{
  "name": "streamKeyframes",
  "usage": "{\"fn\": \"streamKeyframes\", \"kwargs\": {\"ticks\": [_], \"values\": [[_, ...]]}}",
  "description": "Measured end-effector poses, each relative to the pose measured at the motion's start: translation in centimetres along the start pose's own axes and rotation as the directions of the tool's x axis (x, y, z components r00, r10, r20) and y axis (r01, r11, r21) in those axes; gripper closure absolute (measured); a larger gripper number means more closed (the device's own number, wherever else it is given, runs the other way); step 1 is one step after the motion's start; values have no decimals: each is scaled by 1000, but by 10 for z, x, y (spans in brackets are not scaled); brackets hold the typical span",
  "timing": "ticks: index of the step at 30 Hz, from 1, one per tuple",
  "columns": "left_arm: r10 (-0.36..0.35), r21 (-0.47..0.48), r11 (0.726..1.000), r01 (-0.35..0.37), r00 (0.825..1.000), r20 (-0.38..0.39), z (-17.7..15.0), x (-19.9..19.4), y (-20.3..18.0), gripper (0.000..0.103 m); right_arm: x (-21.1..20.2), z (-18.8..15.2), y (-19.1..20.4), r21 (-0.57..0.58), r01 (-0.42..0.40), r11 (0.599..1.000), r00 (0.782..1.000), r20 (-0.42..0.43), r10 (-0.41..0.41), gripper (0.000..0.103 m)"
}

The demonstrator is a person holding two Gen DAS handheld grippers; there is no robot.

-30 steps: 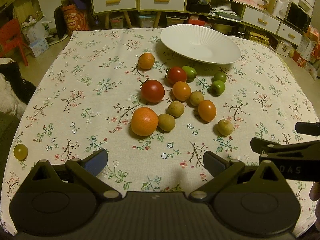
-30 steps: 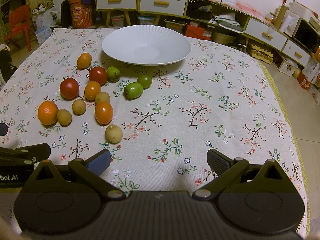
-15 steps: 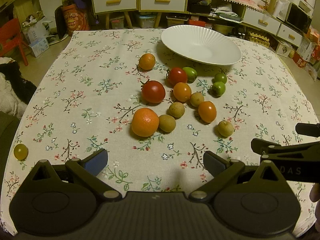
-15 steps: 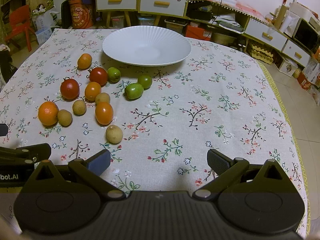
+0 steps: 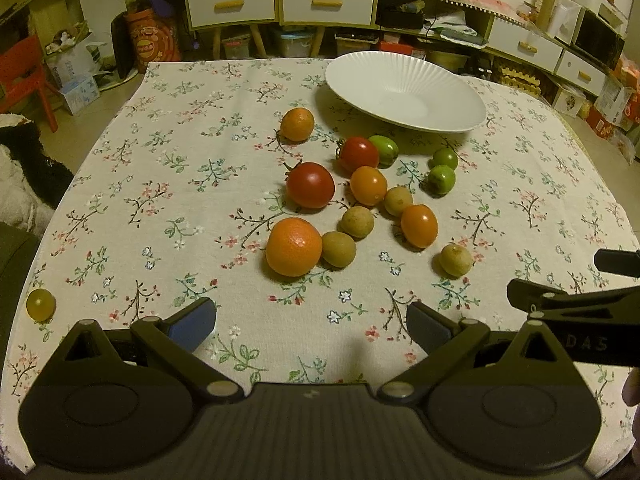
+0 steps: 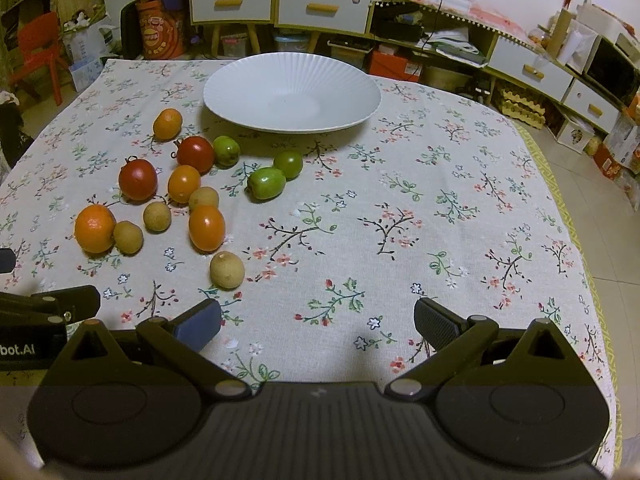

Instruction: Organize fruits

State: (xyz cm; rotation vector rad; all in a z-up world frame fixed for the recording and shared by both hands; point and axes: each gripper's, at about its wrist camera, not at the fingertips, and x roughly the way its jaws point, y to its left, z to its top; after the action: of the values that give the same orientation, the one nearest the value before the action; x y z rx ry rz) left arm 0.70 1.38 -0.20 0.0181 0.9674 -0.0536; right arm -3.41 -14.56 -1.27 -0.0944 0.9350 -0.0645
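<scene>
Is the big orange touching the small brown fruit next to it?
Touching. In the left wrist view the big orange and the small brown fruit meet with no tablecloth visible between them; the right wrist view agrees.

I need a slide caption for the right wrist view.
Open right claw above a floral cloth; loose fruits beside an empty plate.

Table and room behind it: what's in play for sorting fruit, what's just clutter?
In play:
white plate, bare
big orange
red tomatoes
green fruits
brown fruits
yellow fruit at the table edge

Clutter:
drawer cabinets
red chair
boxes
</scene>
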Motion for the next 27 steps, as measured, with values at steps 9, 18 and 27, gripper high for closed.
{"fn": "streamKeyframes", "kwargs": {"ticks": [9, 18, 27], "values": [[-22, -7, 1000, 22, 1000, 7, -2, 11, 6, 4, 5, -2, -1, 3, 2, 1000, 1000, 10, -2, 0], [-36, 52, 998, 30, 993, 114, -12, 22, 7, 4, 23, -10, 1, -12, -19, 1000, 999, 35, 20, 0], [-53, 49, 998, 46, 986, 156, -18, 42, 20, 5, 46, -17, 9, -20, -95, 995, 994, 43, 96, 0]]}}
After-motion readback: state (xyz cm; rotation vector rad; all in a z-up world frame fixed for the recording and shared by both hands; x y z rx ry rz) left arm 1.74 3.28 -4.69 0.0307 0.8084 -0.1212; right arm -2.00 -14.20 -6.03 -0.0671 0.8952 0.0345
